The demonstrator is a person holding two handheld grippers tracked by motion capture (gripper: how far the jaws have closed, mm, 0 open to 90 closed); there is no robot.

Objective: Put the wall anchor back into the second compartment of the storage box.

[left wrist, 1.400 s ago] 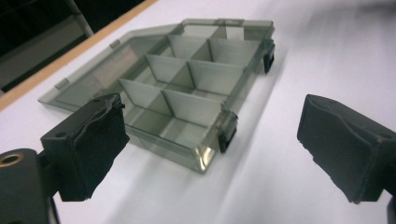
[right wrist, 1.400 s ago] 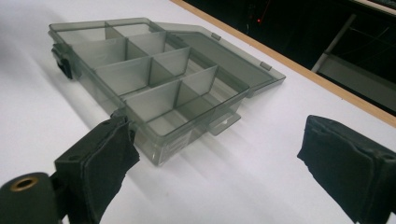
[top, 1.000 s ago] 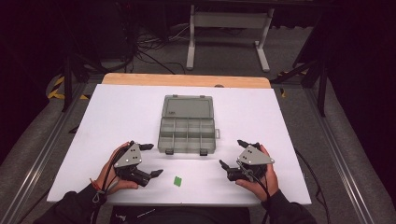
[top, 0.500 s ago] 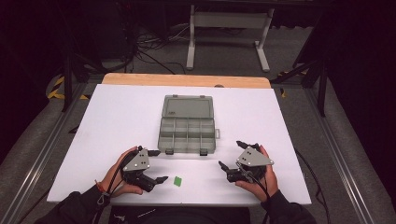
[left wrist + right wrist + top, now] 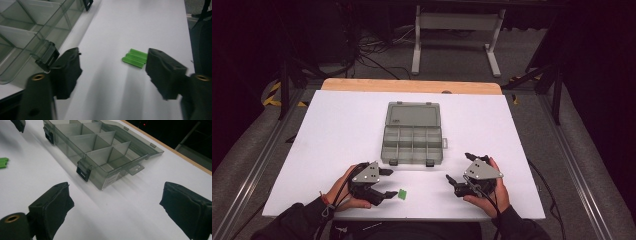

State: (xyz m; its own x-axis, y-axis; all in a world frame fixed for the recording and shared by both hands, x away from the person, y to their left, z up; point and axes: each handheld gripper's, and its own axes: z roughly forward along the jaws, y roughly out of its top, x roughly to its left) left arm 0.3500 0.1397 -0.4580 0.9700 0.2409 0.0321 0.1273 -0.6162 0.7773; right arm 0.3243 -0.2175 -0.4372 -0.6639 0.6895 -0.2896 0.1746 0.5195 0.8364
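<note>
So the left gripper [image 5: 384, 183] sits jaws wide apart, empty, with the green piece [image 5: 402, 193] just beside its near jaw, near the organizer box [image 5: 413, 134]. Its own view shows the piece [image 5: 135, 58] is ribbed. Left gripper crept closer since before; right gripper [image 5: 461, 175] hangs open, holding nothing.

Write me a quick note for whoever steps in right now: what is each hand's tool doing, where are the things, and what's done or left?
Left tool: open, empty, low over the table, pointed at the green piece, which lies near one of its jaws.
Right tool: open, empty, near the front right corner of the compartment box.
The box lies open at mid-table; the compartments look empty.
Done: lid open. Nothing gripped yet.
Left, probably: close the left tool on the green piece and put it in a compartment.
</note>
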